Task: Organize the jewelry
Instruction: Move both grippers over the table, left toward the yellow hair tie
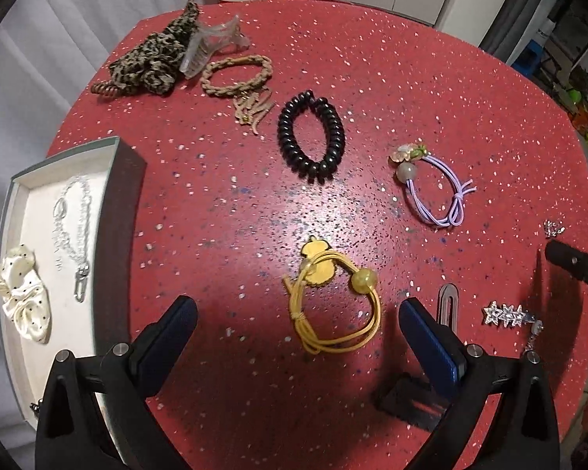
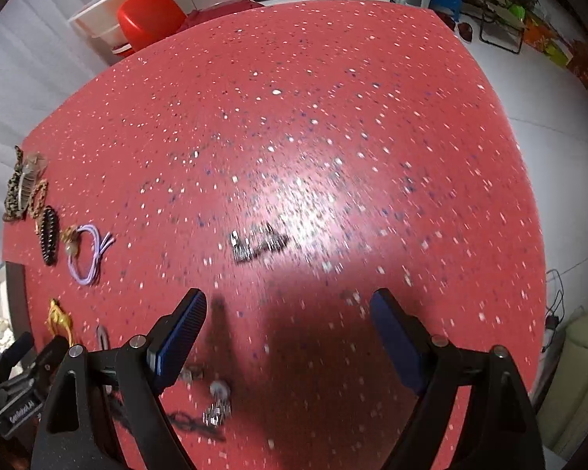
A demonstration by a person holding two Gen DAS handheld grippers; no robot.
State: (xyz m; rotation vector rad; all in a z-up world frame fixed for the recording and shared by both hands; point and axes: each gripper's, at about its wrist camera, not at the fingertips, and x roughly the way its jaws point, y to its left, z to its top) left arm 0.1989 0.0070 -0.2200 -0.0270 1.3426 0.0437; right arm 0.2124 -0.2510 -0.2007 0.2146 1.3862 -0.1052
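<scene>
In the left wrist view my left gripper (image 1: pixel 298 307) hangs open over a yellow hair tie (image 1: pixel 333 305) with a round bead. The tie lies flat on the red speckled table (image 1: pixel 223 203) between the fingers, and neither pad touches it. At the left stands an open box (image 1: pixel 115 203) with a white lining, holding a silver chain (image 1: pixel 72 227) and a cream dotted bow (image 1: pixel 19 293). My right gripper (image 2: pixel 288 303) is open and empty above the table. A blurred silver piece (image 2: pixel 258 244) lies just beyond it.
A black bead bracelet (image 1: pixel 311 137), a purple hair tie (image 1: pixel 435 192), a braided tan tie (image 1: pixel 237 74), a leopard scrunchie (image 1: pixel 153 62), a clear claw clip (image 1: pixel 211 43), a grey snap clip (image 1: pixel 449 305) and a star clip (image 1: pixel 507 315) are scattered around. Sparkly pieces (image 2: pixel 215 411) lie under the right gripper.
</scene>
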